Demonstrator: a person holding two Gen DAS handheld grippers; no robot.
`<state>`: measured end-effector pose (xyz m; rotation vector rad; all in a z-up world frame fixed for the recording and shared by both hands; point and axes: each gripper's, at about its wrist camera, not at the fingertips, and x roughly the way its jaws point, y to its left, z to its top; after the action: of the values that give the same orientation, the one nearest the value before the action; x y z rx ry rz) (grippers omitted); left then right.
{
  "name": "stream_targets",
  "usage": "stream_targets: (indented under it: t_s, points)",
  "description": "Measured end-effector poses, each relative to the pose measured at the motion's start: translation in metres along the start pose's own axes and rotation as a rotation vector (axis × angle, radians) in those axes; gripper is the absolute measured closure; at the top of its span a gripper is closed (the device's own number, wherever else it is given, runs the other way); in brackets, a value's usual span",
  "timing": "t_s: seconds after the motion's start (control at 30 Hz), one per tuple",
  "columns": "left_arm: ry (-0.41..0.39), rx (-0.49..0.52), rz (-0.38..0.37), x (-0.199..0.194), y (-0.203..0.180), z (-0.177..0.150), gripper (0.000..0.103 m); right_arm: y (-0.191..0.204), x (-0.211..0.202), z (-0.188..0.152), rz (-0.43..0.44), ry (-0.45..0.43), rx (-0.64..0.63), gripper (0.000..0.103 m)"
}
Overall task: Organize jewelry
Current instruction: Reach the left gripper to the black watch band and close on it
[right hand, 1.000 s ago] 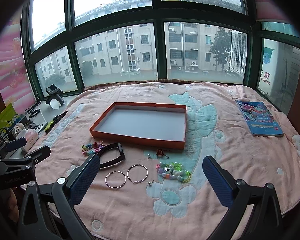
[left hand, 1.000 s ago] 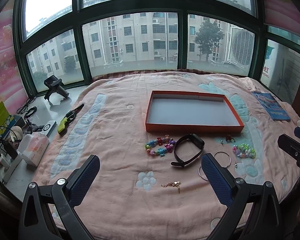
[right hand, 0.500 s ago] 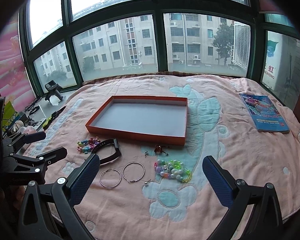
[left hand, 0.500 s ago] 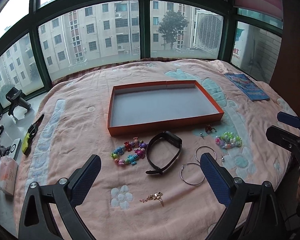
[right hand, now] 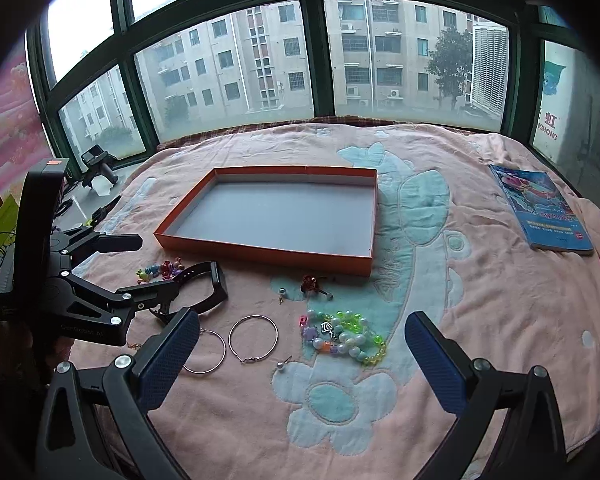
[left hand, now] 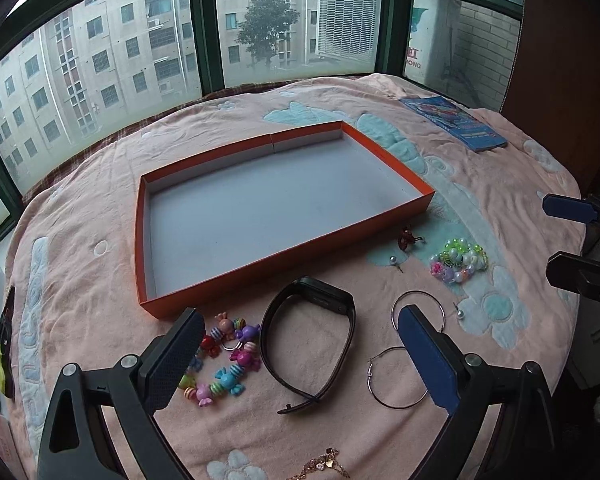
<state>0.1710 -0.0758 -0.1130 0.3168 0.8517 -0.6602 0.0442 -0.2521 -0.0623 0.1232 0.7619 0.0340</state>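
Left gripper [left hand: 300,344]: wide, empty, had closed in over band [left hand: 312,332] (likely first pick) | right gripper [right hand: 300,356]: wide, empty | tray [left hand: 284,264]: nothing inside.

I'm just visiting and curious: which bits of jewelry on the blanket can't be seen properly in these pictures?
- Gold chain: left wrist view, cut off by the bottom edge.
- Candy-bead bracelet: left wrist view, partly behind the left gripper's finger.
- One hoop earring: right wrist view, partly hidden by the right gripper's finger.
- Pearl studs: too small for detail.
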Motion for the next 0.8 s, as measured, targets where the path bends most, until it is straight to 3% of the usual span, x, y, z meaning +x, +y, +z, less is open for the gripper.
stream_targets:
  t_s: [0.37, 0.5, 0.67, 0.8]
  points:
    - [0.09, 0.138, -0.059, 0.055, -0.005, 0.006, 0.006, -0.015, 0.023, -0.003, 0.012, 0.062, 0.044, 0.0]
    - [0.115, 0.143, -0.073, 0.068, -0.003, 0.005, 0.014, -0.02, 0.029, -0.005, 0.009, 0.077, 0.058, 0.0]
    - [0.12, 0.154, -0.088, 0.077, -0.003, 0.003, 0.017, -0.024, 0.036, -0.007, 0.008, 0.095, 0.059, 0.0]
    - [0.126, 0.17, -0.112, 0.082, -0.007, 0.001, 0.029, -0.027, 0.041, -0.008, 0.004, 0.109, 0.048, 0.0]
